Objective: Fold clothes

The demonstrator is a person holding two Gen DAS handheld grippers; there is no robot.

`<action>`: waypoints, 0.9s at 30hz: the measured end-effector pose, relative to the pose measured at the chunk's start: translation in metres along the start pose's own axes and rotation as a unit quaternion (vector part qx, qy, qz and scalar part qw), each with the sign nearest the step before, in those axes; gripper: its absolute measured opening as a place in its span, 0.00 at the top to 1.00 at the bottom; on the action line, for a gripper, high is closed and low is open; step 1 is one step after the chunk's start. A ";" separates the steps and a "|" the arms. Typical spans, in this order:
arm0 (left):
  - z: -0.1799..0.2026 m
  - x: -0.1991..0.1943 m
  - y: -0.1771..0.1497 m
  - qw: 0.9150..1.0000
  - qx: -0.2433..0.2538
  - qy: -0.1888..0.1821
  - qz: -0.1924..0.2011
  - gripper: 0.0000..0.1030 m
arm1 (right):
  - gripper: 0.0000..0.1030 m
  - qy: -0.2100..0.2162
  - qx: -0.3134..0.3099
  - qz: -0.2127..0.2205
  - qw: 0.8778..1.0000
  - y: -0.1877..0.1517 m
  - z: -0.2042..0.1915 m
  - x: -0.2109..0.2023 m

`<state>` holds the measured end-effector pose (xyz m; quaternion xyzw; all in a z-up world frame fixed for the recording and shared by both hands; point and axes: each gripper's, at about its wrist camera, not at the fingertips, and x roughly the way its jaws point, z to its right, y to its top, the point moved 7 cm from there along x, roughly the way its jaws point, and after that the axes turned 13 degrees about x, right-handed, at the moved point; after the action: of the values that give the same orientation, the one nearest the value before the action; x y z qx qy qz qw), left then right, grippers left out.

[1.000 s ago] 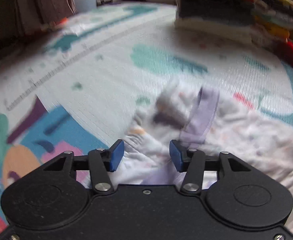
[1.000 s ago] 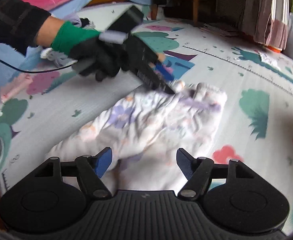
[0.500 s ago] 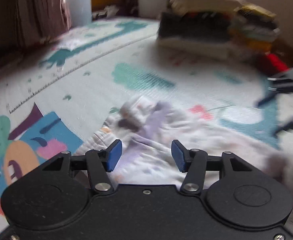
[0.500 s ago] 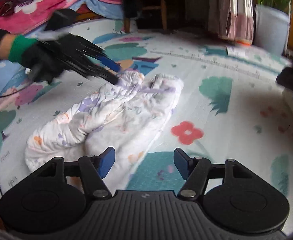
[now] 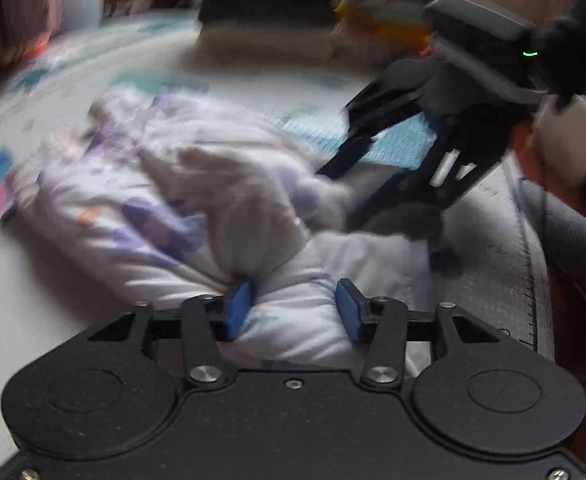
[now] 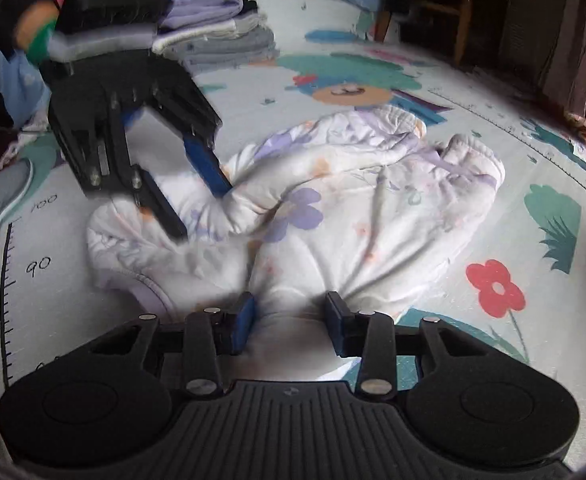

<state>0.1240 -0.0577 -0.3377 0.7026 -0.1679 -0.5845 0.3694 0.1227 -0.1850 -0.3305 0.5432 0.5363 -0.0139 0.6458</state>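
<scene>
A white garment (image 6: 333, 208) printed with purple flowers lies crumpled on a play mat (image 6: 533, 152) patterned with cartoon animals, plants and a red flower (image 6: 496, 288). It stretches from the near edge of the mat, beside a printed ruler scale (image 6: 9, 272), toward the mat's middle, with a gathered elastic band at its far end.

The right gripper (image 6: 289, 318) is down at the near end of the garment. A bunched fold of white cloth sits between its 2 blue pads (image 6: 243, 322), which have just been closing; creases fan out from the spot, and the pads look pressed against the cloth on both sides.

The left gripper (image 5: 293, 308) is at another part of the same garment. In its own view a puffed roll of cloth fills the gap between its blue pads (image 5: 239, 308), and the jaws have just been closing on it. The left pad is buried in the cloth; the right pad touches the roll's edge. That view is blurred, so the firmness of the grip cannot be told for sure. From the right wrist view the left gripper (image 6: 197, 208) comes in from the upper left, its fingers angled down into the cloth, held by a hand (image 6: 33, 36) with a green cuff.

Behind the mat stand 2 stacks of folded clothes: one of grey and pale pieces (image 6: 221, 40), and one of dark, white and yellow pieces (image 5: 313, 12), heavily blurred. A dark wooden chair (image 6: 425, 8) stands past the far edge of the mat.
</scene>
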 end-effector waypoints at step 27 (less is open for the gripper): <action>0.105 0.015 0.012 0.954 0.283 0.043 -0.094 0.60 | 0.25 -0.045 -0.256 -0.005 0.966 -0.051 -0.089 -0.060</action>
<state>0.0307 -0.1096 -0.3435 0.8152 -0.2435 -0.5147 0.1059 0.0067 -0.1762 -0.3084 0.3554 0.4954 0.0964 0.7867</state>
